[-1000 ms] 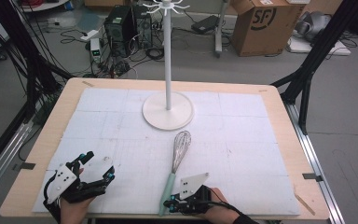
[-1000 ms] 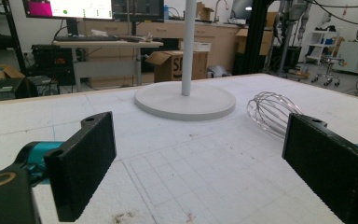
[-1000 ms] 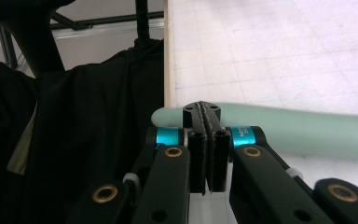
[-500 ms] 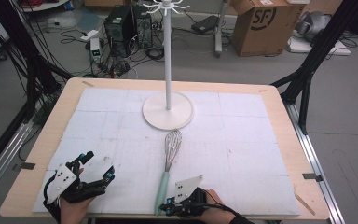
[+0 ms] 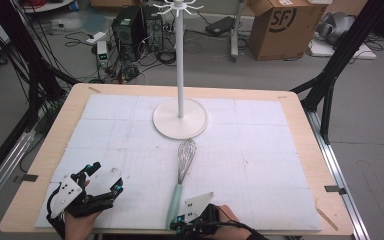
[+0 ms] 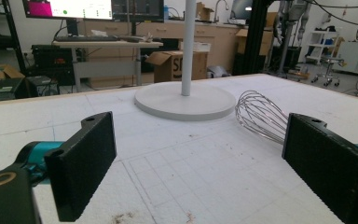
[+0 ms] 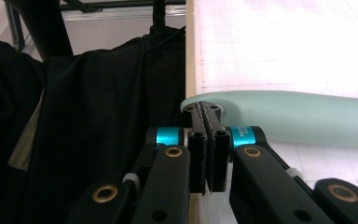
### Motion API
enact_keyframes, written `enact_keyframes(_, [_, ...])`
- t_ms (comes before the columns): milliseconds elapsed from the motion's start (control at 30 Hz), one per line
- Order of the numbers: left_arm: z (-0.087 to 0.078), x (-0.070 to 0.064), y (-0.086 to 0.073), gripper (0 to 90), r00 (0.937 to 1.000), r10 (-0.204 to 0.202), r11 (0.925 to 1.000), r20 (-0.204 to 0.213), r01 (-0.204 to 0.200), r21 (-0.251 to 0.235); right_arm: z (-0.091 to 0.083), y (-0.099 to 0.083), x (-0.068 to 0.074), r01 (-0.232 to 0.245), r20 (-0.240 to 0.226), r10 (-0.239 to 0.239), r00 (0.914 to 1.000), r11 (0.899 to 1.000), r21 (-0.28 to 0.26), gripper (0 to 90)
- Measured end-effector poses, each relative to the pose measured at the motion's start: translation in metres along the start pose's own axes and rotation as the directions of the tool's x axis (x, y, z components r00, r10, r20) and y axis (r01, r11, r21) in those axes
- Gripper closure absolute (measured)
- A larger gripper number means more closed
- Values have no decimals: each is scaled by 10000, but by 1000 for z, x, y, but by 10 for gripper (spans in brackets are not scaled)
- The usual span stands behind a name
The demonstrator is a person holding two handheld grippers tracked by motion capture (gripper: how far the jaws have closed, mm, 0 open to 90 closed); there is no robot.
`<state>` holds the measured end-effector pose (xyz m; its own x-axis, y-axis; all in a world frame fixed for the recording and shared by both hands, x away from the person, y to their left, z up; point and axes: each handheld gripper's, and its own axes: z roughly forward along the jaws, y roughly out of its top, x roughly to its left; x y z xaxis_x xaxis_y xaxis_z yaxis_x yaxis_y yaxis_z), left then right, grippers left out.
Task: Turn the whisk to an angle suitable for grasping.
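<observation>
A whisk (image 5: 184,170) with a wire head and a pale green handle (image 7: 298,116) lies on the white mat, head toward the stand. My right gripper (image 5: 178,222) is at the table's front edge, right beside the handle's end. In the right gripper view its jaws (image 7: 206,112) are shut against each other, with the tips at the rounded end of the handle. I cannot tell whether they pinch anything. My left gripper (image 5: 105,177) rests at the front left with its jaws wide open and nothing between them (image 6: 200,163). The whisk's head (image 6: 261,114) lies ahead of it to the right.
A white stand with a round base (image 5: 180,120) and a tall pole (image 5: 179,60) topped with hooks rises at the mat's middle back. The white foam mat (image 5: 260,165) covers most of the wooden table (image 5: 55,150). Dark clothing (image 7: 98,116) hangs beyond the table's front edge.
The right gripper has shifted left and back toward the front edge. The whisk has swung with it, its handle end going left and its head now pointing more straight at the stand. The left gripper stayed put.
</observation>
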<state>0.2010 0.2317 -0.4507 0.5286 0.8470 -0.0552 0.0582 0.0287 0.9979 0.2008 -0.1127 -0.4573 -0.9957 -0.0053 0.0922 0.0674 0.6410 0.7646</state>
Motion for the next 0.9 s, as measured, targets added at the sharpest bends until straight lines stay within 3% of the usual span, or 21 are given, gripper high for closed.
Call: enact_keyframes(900, [-1, 1, 1, 104, 10000, 16, 10000, -57, -17, -32, 18, 18, -6, 234, -75, -235, 9997, 9996, -129, 894])
